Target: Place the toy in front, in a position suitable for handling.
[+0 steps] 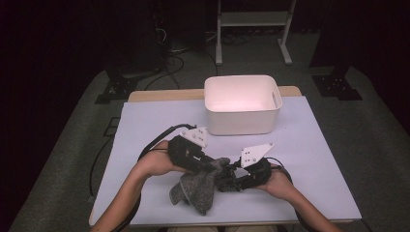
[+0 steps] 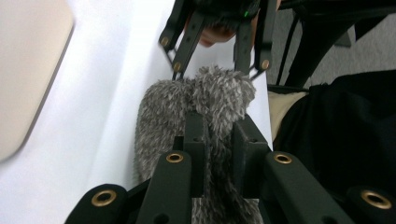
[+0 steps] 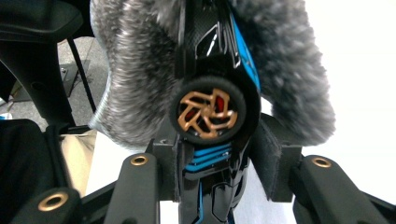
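A grey fuzzy cloth [image 1: 197,189] hangs over the near middle of the table, its lower end resting on the top. My left gripper [image 1: 215,165] is shut on its upper edge; in the left gripper view the jaws [image 2: 217,135] pinch the fluffy fabric [image 2: 205,95]. My right gripper [image 1: 228,181] faces it from the right and is shut on a black toy car [image 3: 212,109] with blue stripes and a bronze wheel. The car's far end is buried in the cloth [image 3: 135,84], which bulges on both sides of it. The right gripper [image 2: 217,65] meets the cloth's top edge.
A white plastic bin [image 1: 241,123] stands at the far middle of the pale table [image 1: 304,145]. Beyond the table are stand legs and cables on the grey floor. A person's forearms come in from the bottom edge.
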Available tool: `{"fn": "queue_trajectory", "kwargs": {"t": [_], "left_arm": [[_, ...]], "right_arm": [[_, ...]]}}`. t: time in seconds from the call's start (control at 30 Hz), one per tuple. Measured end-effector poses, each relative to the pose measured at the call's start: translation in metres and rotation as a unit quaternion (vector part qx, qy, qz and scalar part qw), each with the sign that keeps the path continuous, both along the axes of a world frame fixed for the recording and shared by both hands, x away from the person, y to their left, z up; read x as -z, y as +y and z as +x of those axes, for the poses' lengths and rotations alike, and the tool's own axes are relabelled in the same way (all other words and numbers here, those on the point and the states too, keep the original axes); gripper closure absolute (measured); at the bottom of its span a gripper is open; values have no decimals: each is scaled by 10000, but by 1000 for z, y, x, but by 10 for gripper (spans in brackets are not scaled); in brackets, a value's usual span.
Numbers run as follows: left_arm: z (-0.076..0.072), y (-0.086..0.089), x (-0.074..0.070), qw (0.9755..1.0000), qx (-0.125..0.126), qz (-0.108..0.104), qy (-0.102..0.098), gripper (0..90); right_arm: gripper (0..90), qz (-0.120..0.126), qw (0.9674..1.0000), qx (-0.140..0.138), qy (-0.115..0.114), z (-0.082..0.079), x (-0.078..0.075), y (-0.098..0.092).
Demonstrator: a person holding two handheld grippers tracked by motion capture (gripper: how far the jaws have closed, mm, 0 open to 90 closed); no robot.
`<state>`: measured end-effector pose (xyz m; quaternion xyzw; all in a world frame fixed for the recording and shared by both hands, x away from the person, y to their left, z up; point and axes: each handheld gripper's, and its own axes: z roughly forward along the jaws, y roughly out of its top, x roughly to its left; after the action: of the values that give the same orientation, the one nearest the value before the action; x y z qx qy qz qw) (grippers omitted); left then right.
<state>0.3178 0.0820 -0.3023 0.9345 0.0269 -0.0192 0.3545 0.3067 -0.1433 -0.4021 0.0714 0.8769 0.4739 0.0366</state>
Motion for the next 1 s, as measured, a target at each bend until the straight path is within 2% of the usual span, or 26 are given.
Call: {"fn": "queue_trajectory", "kwargs": {"t": [0.07, 0.1, 0.2, 0.33, 0.5, 0.53, 0.67, 0.73, 0.77, 0.83, 0.87, 0.9, 0.93, 1.0], "left_arm": [[0, -4, -2, 10000, 31, -22, 10, 782], [-1, -13, -5, 9998, 171, 20, -40, 783], [-1, -26, -4, 9996, 249, 151, -48, 782], [1, -26, -4, 9996, 248, 111, -72, 781], [4, -11, -5, 10000, 24, -3, -62, 777], [4, -4, -3, 10000, -78, -13, -28, 777], [6, 7, 6, 9998, -172, -2, 33, 776], [8, 16, 17, 9994, -290, -65, 167, 776], [8, 16, 17, 9994, -290, -65, 167, 775], [9, 25, 26, 9986, -422, -238, 233, 775], [9, 25, 26, 9986, -422, -238, 233, 775], [10, 33, 31, 9971, -529, -420, 350, 776], [10, 33, 31, 9971, -529, -420, 350, 777], [11, 44, 32, 9956, -590, -572, 441, 779]], "right_arm": [[559, -15, 10000, -5, -24, 0, 0, 1], [558, -21, 10000, 8, -58, -2, 1, 4], [559, -57, 9998, -28, -179, -4, 2, 9], [559, 0, 9999, -1, -138, -3, 2, 7], [560, 31, 10000, 47, -52, 0, 1, 0], [559, 37, 10000, 58, -24, 1, 1, -1], [559, 24, 10000, 86, 0, 1, 0, -4], [559, 25, 9999, 110, 34, 2, 0, -6], [559, 25, 9999, 110, 34, 2, 0, -6], [559, 51, 9998, 138, 108, 4, 0, -4], [559, 51, 9998, 138, 108, 4, 0, -4], [561, 24, 9998, 133, 158, 6, -1, 0], [561, 24, 9998, 133, 158, 6, -1, 0], [562, -83, 9999, 60, 87, 9, -4, 10]]}}
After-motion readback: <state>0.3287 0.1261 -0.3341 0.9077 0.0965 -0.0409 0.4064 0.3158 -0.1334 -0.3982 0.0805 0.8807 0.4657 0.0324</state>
